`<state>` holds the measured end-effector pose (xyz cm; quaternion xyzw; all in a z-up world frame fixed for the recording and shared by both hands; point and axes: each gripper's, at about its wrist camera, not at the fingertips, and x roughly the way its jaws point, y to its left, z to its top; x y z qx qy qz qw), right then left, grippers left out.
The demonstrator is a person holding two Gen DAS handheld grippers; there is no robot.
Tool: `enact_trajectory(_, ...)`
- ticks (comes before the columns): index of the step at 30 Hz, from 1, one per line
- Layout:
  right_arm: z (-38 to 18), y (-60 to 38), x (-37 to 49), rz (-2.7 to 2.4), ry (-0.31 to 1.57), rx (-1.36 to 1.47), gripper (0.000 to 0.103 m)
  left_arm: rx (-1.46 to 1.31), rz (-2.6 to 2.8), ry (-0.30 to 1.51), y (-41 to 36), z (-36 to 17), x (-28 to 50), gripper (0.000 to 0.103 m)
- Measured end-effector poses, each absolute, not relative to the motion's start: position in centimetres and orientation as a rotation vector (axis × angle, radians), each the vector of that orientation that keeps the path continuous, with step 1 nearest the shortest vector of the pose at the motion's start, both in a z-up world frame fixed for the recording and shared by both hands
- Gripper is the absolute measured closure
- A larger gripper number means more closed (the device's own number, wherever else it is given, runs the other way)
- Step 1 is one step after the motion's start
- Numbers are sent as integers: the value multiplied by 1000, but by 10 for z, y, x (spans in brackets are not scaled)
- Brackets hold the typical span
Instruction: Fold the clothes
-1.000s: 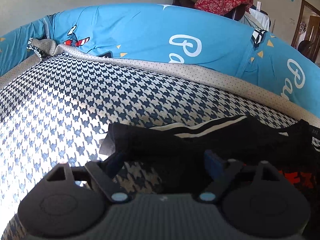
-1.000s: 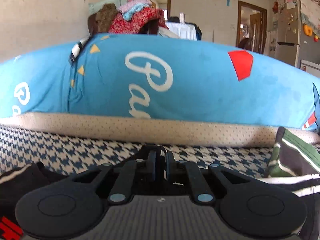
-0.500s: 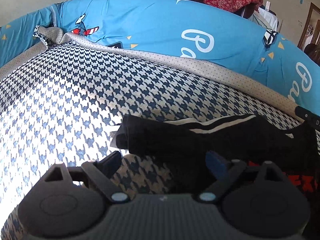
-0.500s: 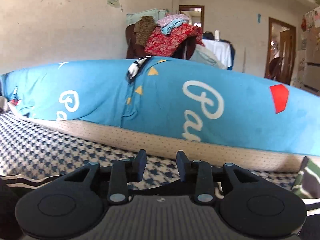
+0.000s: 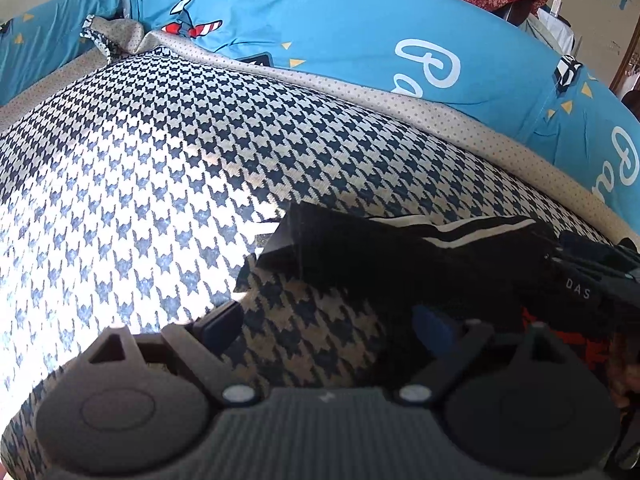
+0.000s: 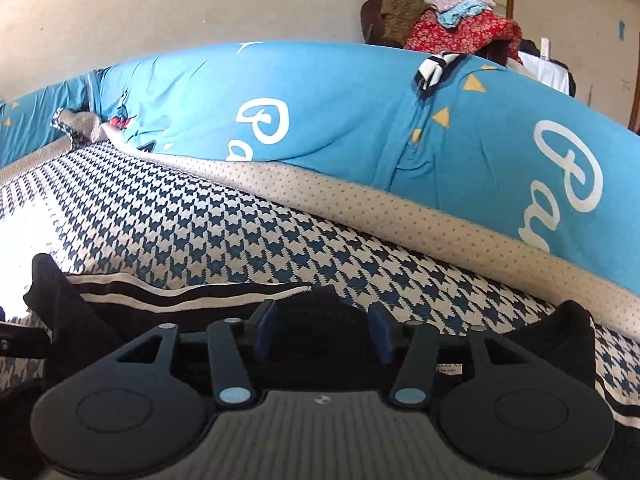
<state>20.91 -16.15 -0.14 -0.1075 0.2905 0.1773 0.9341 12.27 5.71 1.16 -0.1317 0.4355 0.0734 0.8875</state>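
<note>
While the left gripper (image 5: 326,326) hangs over the houndstooth bedcover (image 5: 132,168), its jaws stand wide apart with only patterned cloth between them; one blue pad sits just at the near edge of the black garment with white stripes (image 5: 420,256), pinching nothing. That garment lies bunched on the bedcover, just ahead and to the right of this gripper, in front of the blue printed duvet (image 5: 340,20). From the right wrist, the right gripper (image 6: 322,334) has just been opening: its blue pads are parted over the same black garment (image 6: 192,300), whose fabric lies low between them without being pressed. A heap of clothes (image 6: 460,20) shows behind the duvet (image 6: 340,112).
</note>
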Motion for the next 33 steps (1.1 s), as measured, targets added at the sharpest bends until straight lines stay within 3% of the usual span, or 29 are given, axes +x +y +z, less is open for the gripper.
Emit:
enact_trajectory(3,-10,-151,213,367,620,-280,54,-276,157,907,57,11,123,11)
enact_trajectory(8,-13,-145,209,392,580,-337,88,-275,167,900,56,10,122,11)
enact_trajectory(12,-9,-142,210,379,533,-325,95,-271,169,884,56,12,122,11)
enact_trajectory(19,24,-152,220,208,324,-119,96,-229,215,831,55,17,123,9)
enact_trajectory(23,14,-155,237,137,384,-157,95,-199,236,841,52,13,126,9)
enact_trajectory(26,6,-158,242,64,430,-156,77,-203,254,847,55,11,126,9)
enact_trajectory(33,35,-144,220,259,361,-126,72,-242,295,848,66,12,125,6)
